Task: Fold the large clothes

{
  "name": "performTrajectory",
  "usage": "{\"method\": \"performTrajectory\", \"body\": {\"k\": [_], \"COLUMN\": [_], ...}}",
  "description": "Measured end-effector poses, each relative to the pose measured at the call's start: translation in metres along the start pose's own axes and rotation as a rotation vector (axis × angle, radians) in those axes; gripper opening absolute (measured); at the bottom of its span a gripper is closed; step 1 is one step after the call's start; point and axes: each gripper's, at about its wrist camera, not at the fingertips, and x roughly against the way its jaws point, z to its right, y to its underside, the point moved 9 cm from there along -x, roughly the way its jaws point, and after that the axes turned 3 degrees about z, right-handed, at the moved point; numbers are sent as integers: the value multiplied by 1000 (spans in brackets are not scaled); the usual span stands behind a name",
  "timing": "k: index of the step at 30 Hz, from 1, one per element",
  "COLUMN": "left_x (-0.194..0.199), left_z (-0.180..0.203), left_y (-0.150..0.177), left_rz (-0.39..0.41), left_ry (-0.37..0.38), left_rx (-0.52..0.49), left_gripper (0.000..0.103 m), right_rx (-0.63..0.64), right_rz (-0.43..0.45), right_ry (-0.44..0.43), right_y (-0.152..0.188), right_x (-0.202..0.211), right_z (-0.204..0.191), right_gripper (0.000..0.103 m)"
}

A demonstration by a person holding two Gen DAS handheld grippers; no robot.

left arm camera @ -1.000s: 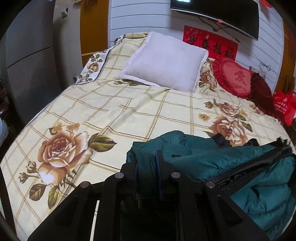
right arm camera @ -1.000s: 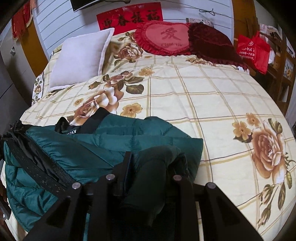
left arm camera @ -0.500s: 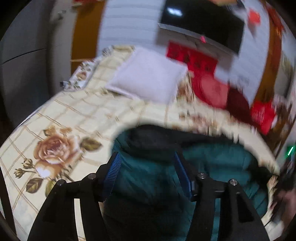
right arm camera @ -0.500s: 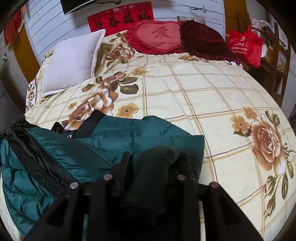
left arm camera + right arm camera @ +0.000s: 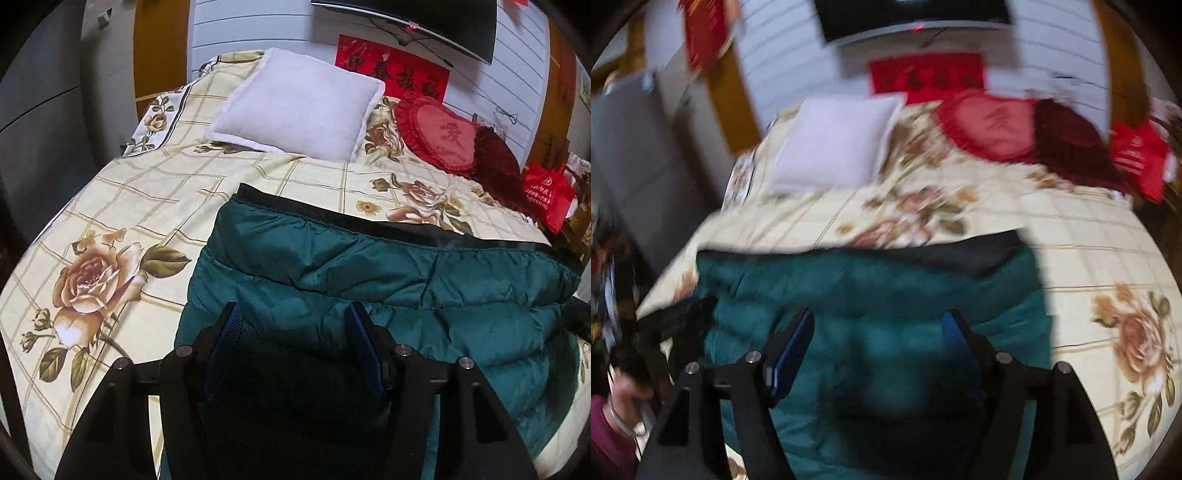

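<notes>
A teal puffer jacket (image 5: 388,280) lies folded on the floral bed, with a black band (image 5: 332,218) along its far edge. My left gripper (image 5: 293,325) hovers over the jacket's near left part. It is open, and its blue pads (image 5: 227,332) are off the cloth. The right wrist view is blurred and shows the same jacket (image 5: 868,295). My right gripper (image 5: 877,325) stands above it, its jaws opening, with only cloth below and nothing pinched between them. A person's hand (image 5: 624,398) shows at the left edge there.
The floral bedspread (image 5: 122,221) extends to the left and far side of the jacket. At the head of the bed lie a white pillow (image 5: 299,107), a red heart cushion (image 5: 439,136) and a dark red cushion (image 5: 495,162). A red bag (image 5: 550,192) hangs at the right, and a grey cabinet (image 5: 37,110) stands at the left.
Both grippers were shut on bunched jacket cloth and have let go, jaws now wide. The jacket has been folded over and lies flatter, black band at the far side. The right gripper rose.
</notes>
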Motion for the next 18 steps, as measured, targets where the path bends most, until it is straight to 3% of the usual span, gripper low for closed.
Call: {"method": "performTrajectory", "body": {"k": [4, 9, 18], "left_x": [-10, -23, -38], "left_z": [2, 2, 3], "left_y": [0, -2, -4], "left_rz": [-4, 2, -13], "left_ry": [-24, -17, -29], "left_rx": [-35, -36, -45], "left_gripper": [63, 64, 66], "right_rx": [38, 34, 23], "right_rz": [-37, -101, -146], "right_ry": [45, 124, 165], "right_y": [0, 8, 11], "right_x": [-44, -89, -129], "right_z": [-14, -1, 11], "right_gripper": [75, 75, 80]}}
